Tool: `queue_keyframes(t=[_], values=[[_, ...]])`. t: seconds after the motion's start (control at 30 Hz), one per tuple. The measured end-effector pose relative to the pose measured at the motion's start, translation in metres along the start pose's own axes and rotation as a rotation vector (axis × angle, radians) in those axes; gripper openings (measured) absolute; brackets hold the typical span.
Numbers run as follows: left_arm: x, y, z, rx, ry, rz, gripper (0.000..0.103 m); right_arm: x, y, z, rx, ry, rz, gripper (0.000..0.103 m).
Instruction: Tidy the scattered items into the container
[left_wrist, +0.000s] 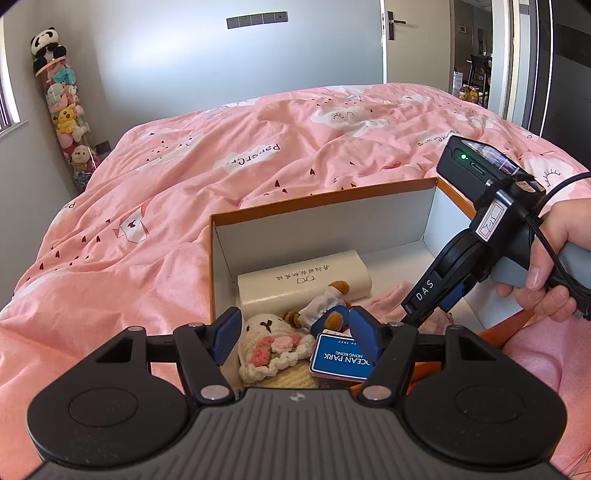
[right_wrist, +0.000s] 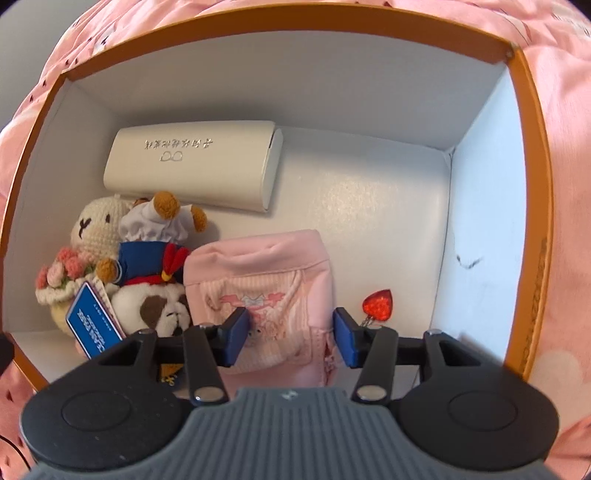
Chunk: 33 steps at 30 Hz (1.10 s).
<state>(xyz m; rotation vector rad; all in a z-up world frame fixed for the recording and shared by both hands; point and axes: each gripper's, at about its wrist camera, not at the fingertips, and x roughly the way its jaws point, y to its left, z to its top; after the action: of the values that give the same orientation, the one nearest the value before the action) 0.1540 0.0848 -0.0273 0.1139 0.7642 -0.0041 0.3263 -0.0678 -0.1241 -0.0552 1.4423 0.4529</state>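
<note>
Right wrist view: looks straight down into orange-rimmed box (right_wrist: 532, 192), the landmark for everything below. Left to right inside box: crochet bunny with pink flower bouquet (right_wrist: 94, 236) at left wall; bear plush in blue sailor outfit (right_wrist: 155, 254) leaning on bunny; blue OCEAN PARK tag (right_wrist: 92, 325) in front of both; brown-and-white dog plush (right_wrist: 162, 306) just right of tag; white glasses case (right_wrist: 192, 166) along far wall, left half; pink knit pouch (right_wrist: 273, 295) mid-floor, toward near wall; red heart charm (right_wrist: 378, 302) just right of pouch, near right wall. Right gripper (right_wrist: 291, 334) above pouch, jaws wide, blue pads either side of pouch, holding nothing; contact with pouch not resolvable.

Left wrist view: left gripper (left_wrist: 293, 330) over near-left corner of box (left_wrist: 317, 201), jaws wide, empty, bunny (left_wrist: 269, 343), bear (left_wrist: 327, 306) and tag (left_wrist: 341, 356) showing between fingers. Glasses case (left_wrist: 303, 280) beyond them. Right gripper's body (left_wrist: 436, 291) angled down into right half of box, held by right hand (left_wrist: 550, 266). Box sits on pink bedspread (left_wrist: 184, 184).
</note>
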Motion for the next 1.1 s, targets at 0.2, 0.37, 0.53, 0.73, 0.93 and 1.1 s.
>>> queue_keyframes(t=[0.2, 0.37, 0.53, 0.73, 0.93, 1.1], values=[[0.002, 0.003, 0.0, -0.028, 0.013, -0.011, 0.076, -0.004, -0.01, -0.004, 0.16, -0.035, 0.031, 0.044], [0.001, 0.001, 0.001, -0.029, 0.011, -0.011, 0.076, -0.006, -0.017, -0.01, 0.262, -0.048, 0.057, 0.039], [0.004, -0.002, 0.0, -0.018, 0.023, -0.015, 0.076, -0.01, -0.009, -0.018, 0.206, -0.061, 0.03, 0.041], [0.001, -0.006, -0.001, -0.007, 0.025, -0.009, 0.076, -0.016, 0.002, -0.026, 0.084, -0.101, 0.002, 0.046], [-0.005, -0.011, -0.001, 0.001, 0.037, -0.007, 0.076, -0.034, 0.009, -0.042, -0.028, -0.161, -0.019, 0.051], [-0.014, -0.016, -0.002, 0.002, 0.037, -0.001, 0.076, -0.048, 0.023, -0.051, -0.171, -0.258, -0.062, 0.054]])
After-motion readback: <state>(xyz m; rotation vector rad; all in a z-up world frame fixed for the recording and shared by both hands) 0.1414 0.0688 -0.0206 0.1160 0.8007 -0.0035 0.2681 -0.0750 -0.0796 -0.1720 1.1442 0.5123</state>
